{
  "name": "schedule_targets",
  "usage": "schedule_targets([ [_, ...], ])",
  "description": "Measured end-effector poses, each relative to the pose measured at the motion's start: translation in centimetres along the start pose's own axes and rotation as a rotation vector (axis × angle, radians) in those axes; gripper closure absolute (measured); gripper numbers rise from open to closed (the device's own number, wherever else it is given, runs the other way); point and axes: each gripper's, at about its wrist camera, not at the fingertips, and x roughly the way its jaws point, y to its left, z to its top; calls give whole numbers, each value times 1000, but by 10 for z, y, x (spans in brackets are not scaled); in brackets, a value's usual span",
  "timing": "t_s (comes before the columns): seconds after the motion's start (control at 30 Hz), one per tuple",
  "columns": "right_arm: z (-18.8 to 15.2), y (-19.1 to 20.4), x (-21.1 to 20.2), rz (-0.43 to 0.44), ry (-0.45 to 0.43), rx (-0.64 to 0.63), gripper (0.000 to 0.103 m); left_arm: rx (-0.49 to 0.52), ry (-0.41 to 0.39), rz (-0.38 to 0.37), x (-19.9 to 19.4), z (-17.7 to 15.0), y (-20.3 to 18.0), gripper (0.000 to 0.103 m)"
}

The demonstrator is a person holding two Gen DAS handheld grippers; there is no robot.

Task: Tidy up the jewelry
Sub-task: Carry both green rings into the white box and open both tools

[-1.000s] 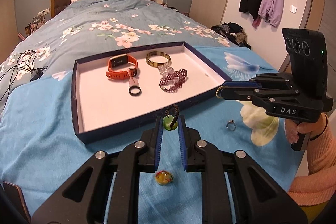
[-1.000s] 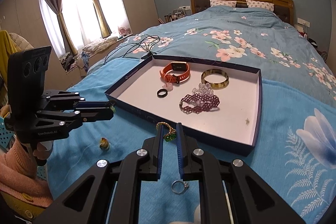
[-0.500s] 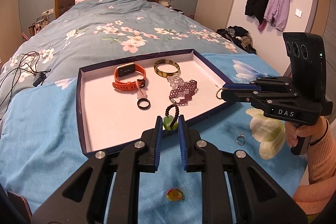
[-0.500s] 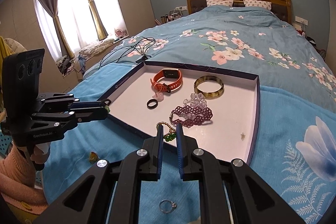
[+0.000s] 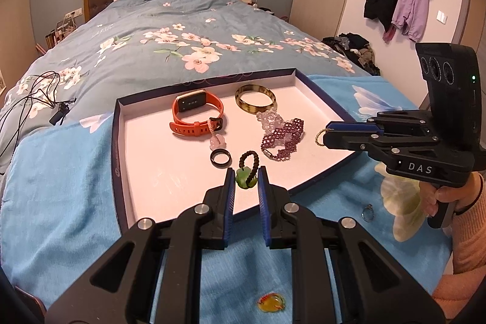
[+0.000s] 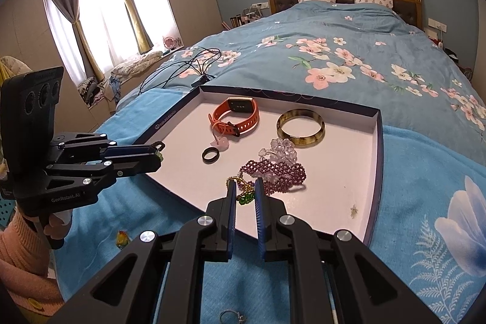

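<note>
1. Jewelry tray (image 5: 117,160), on the bed: orange watch (image 5: 197,115), amber bangle (image 5: 255,103), purple bead bracelet (image 5: 282,138), black ring (image 5: 220,157).
2. Left gripper (image 5: 246,179) clamps a green pendant (image 5: 244,180) above the tray's near edge.
3. Right gripper (image 6: 244,196) pinches a gold chain with green stone (image 6: 245,196) over the near tray.
4. Silver ring (image 5: 367,211) lies on the blanket, right of the tray.

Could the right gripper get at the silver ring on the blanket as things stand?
Probably not yet: the right gripper is shut on a gold chain with a green bead over the tray; the silver ring lies behind it.
</note>
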Motion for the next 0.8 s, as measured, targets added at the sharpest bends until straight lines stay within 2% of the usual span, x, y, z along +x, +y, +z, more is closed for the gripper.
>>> schedule_targets([
  [0.8,10,-6,35,-16,61,8,93,-20,59,25,34,8,6,88],
])
